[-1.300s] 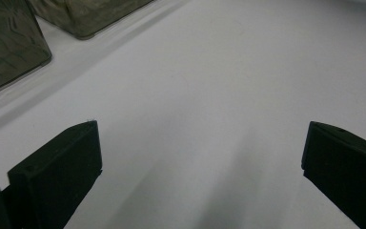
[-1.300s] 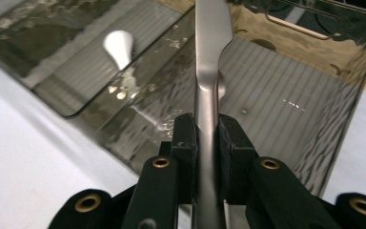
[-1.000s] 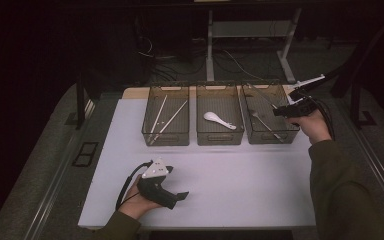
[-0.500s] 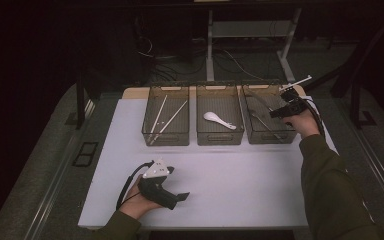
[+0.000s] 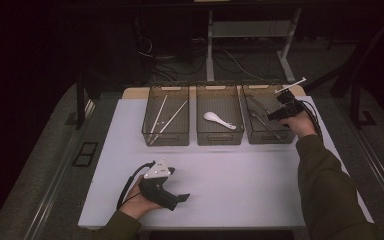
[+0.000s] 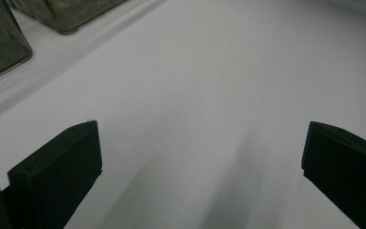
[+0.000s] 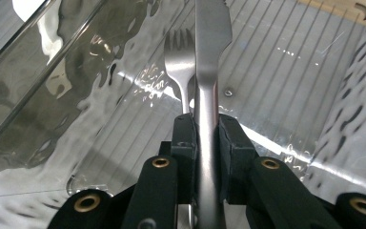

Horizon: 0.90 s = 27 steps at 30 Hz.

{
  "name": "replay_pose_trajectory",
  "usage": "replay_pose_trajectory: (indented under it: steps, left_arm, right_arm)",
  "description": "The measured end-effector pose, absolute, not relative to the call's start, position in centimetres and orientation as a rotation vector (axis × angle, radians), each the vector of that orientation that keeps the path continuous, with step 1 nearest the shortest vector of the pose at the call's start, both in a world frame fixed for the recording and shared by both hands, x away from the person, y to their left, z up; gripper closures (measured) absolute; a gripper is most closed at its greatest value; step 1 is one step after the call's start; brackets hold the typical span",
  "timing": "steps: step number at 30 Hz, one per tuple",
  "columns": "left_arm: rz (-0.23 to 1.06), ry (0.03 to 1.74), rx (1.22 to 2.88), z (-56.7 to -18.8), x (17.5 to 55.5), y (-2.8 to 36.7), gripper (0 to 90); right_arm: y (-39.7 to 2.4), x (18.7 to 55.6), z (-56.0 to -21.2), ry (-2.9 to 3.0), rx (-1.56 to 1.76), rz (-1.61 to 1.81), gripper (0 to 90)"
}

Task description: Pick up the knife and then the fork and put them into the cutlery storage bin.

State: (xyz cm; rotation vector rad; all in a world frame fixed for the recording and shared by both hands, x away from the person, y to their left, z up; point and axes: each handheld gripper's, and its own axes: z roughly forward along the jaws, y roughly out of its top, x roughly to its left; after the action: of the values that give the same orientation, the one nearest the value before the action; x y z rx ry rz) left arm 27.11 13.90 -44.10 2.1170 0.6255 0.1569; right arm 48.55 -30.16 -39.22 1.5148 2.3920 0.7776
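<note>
A steel knife (image 7: pixel 212 57) is clamped by its handle between the jaws of the right gripper (image 7: pixel 208 138). It is plain, brushed metal, flat and slim, with a broad blade that ends in a rounded, slightly toothed tip. In the right gripper view its long axis runs straight out along the jaws, blade end away from the hand. A steel fork (image 7: pixel 179 57) lies just behind it on the floor of the bin (image 7: pixel 314 95), tines the same way, roughly parallel to the knife.

From the high view, the right gripper (image 5: pixel 283 111) hangs over the right-hand bin (image 5: pixel 267 137) of three clear bins in a row along the far edge of the white counter (image 5: pixel 240 195), near its far right corner. The middle bin (image 5: pixel 219 137) holds a white spoon (image 5: pixel 219 120); the left bin (image 5: pixel 166 137) holds chopsticks (image 5: pixel 166 119).

The left gripper (image 5: pixel 180 199) rests on the counter near its near left corner, jaws wide apart with nothing between them.
</note>
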Motion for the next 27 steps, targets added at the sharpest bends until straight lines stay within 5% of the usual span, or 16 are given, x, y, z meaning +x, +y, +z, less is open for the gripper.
replay_pose_trajectory:
  steps: [18, 27]
  left_arm:
    - [0.152, 0.619, 2.120, -44.1, 27.1, 13.8, 0.0]
    - [0.155, 0.617, 2.124, -44.1, 27.1, 13.8, 0.0]
  right_arm:
    - [-30.2, 48.2, -39.1, 2.432, 1.495, 0.816, 77.5]
    - [-30.6, 47.8, -38.7, 2.415, 1.481, 0.932, 60.5]
